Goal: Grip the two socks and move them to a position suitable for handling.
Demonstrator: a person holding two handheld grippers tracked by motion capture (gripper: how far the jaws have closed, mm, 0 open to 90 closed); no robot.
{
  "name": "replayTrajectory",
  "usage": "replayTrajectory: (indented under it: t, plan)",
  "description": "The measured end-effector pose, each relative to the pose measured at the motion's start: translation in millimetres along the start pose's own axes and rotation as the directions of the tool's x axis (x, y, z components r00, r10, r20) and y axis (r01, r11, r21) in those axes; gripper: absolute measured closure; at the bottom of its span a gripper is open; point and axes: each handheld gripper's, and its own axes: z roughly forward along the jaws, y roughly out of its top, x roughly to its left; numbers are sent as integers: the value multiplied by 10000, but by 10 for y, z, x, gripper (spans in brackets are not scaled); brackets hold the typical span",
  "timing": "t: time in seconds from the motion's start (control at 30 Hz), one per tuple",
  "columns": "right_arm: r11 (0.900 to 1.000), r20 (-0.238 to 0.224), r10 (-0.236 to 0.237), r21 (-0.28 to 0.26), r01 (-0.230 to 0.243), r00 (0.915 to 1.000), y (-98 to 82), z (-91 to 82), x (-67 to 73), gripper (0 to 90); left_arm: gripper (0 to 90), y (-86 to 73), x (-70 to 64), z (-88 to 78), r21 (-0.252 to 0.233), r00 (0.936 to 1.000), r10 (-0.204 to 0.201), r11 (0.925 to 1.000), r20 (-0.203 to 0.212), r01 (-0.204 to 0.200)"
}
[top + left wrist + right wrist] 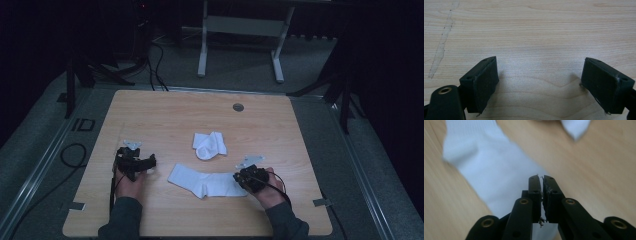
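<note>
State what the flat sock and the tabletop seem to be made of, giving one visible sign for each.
Flat sock: likely knitted cotton or a blend, matte white; fine ribbing shows in the right gripper view. Tabletop: pale wood or wood-look laminate, smooth with a slight sheen; grain lines run across it, so which one stays open.

Closed claw (541,178) over flat white sock (491,170).

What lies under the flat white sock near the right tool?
Bare wooden table borders the flat sock on every side. The right tool covers its toe end; anything beneath the fabric is hidden.
</note>
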Motion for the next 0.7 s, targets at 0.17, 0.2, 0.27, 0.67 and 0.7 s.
replayTrajectory:
  t: [0.17, 0.2, 0.27, 0.67, 0.7]
  plan:
    - [9986, -4, 15, -532, -15, 10000, 280, 141, -31, 792, 141, 0, 0, 1, -8, 10000, -7, 10000, 2, 7]
    - [9983, -23, 12, -587, -13, 10000, 318, 172, -30, 789, 140, 0, 0, 0, -7, 10000, -8, 10000, 1, 8]
    - [9979, -67, -27, -640, 23, 10000, 411, 258, -20, 777, 140, 0, 0, 1, -12, 10000, -8, 10000, 1, 8]
    - [9974, -715, -223, -706, 173, 9972, 874, 640, 29, 756, 140, 0, 0, 0, -2, 10000, -7, 10000, 7, 7]
    - [9979, -730, -240, -623, 194, 9970, 899, 677, 34, 753, 140, 0, -1, 1, -23, 10000, -34, 10000, 7, 34]
